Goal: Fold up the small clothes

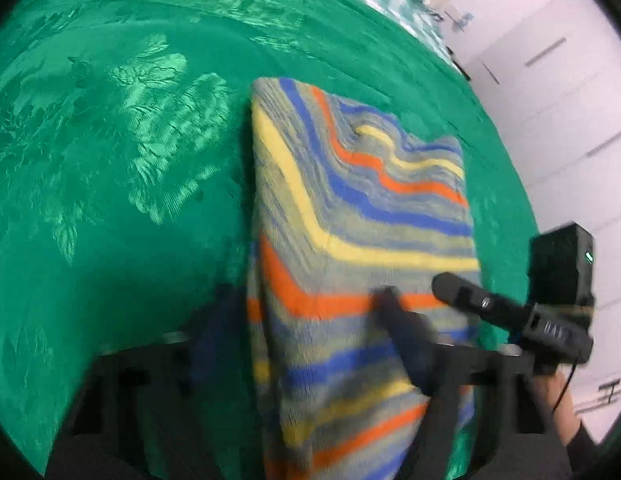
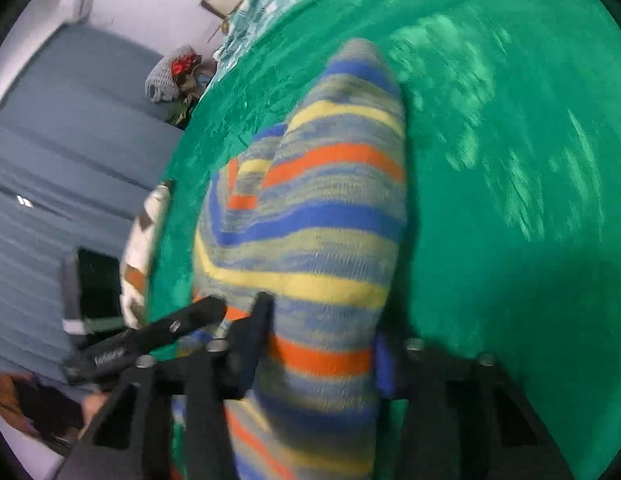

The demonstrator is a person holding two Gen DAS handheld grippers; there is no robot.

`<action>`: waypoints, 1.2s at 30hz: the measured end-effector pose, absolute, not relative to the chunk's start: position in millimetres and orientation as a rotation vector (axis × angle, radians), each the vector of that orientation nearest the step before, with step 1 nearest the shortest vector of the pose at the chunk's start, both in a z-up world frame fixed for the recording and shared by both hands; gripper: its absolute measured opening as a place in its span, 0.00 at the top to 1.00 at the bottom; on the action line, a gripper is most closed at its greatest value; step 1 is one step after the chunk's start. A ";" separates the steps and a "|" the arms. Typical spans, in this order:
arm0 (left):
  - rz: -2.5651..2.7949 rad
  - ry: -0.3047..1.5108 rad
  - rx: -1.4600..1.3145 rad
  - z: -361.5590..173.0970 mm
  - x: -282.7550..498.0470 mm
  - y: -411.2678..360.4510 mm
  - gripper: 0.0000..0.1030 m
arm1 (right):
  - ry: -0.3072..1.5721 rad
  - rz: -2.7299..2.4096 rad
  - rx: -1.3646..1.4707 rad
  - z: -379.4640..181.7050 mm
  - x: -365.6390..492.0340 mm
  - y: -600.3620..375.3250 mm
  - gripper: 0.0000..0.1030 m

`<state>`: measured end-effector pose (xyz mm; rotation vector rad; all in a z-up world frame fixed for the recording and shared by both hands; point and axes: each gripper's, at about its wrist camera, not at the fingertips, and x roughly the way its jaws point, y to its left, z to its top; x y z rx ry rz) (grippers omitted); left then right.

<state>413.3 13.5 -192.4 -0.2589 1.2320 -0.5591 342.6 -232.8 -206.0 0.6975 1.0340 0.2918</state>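
The striped knit garment (image 1: 350,208) is spread on the green patterned bedspread (image 1: 110,160), its near edge lifted. The left gripper (image 1: 310,304) is angled steeply down and clamped on that edge; from its camera the right gripper (image 1: 450,288) is seen at four o'clock (hand (image 1: 558,396) below). The right gripper (image 2: 322,320) is likewise clamped on fabric; both frames are blurred.
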 end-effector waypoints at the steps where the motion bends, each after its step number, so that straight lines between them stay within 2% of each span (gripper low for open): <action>1: -0.557 1.252 -0.298 -195.3 417.8 14.0 0.82 | 1.027 0.277 0.659 -202.4 342.9 -228.3 0.69; 3: -0.530 1.264 -0.348 -191.0 422.3 12.0 0.84 | 0.995 0.256 0.569 -186.2 337.2 -218.3 0.74; 5: -0.542 1.195 -0.256 -168.3 413.2 -1.4 0.85 | 0.938 0.268 0.492 -158.8 329.6 -209.4 0.75; 10: -0.635 1.042 -0.257 -102.6 395.0 -22.6 0.85 | 0.773 0.268 0.391 -75.8 302.9 -214.6 0.76; 13: -0.691 0.957 -0.259 -62.7 388.3 -36.2 0.85 | 0.718 0.250 0.409 -44.7 291.7 -238.6 0.75; 14: -0.700 0.945 -0.256 -56.8 387.0 -43.2 0.84 | 0.725 0.232 0.419 -41.4 291.7 -248.3 0.72; 15: -0.698 0.950 -0.254 -57.3 388.5 -47.8 0.77 | 0.742 0.211 0.430 -43.3 292.3 -258.0 0.67; 16: -0.677 0.981 -0.245 -67.6 389.3 -56.3 0.70 | 0.789 0.169 0.446 -52.2 293.3 -271.4 0.48; 17: -0.641 1.018 -0.215 -82.2 388.9 -62.2 0.53 | 0.841 0.105 0.445 -63.8 291.7 -282.6 0.26; 18: -0.591 1.047 -0.169 -98.2 384.7 -65.2 0.46 | 0.871 0.049 0.431 -71.9 284.6 -291.9 0.23; 22: -0.454 1.071 0.042 -135.6 343.3 -56.5 0.42 | 0.978 -0.093 0.282 -103.9 232.3 -301.2 0.23; 24: -0.428 1.040 0.099 -138.2 314.6 -47.4 0.27 | 1.001 -0.113 0.242 -110.9 203.3 -295.4 0.23; 27: -0.382 0.947 0.192 -120.2 271.0 -44.2 0.11 | 0.985 -0.128 0.219 -106.1 171.6 -270.4 0.21; 29: -0.349 0.882 0.245 -107.2 249.5 -42.4 0.04 | 0.965 -0.153 0.217 -97.3 150.1 -257.5 0.12; 33: -0.217 0.803 0.305 -80.9 217.9 -42.2 0.02 | 0.936 -0.191 0.237 -81.7 116.1 -238.7 0.10; 36: -0.191 0.822 0.262 -73.1 209.3 -34.7 0.02 | 0.941 -0.191 0.229 -67.8 95.4 -220.3 0.08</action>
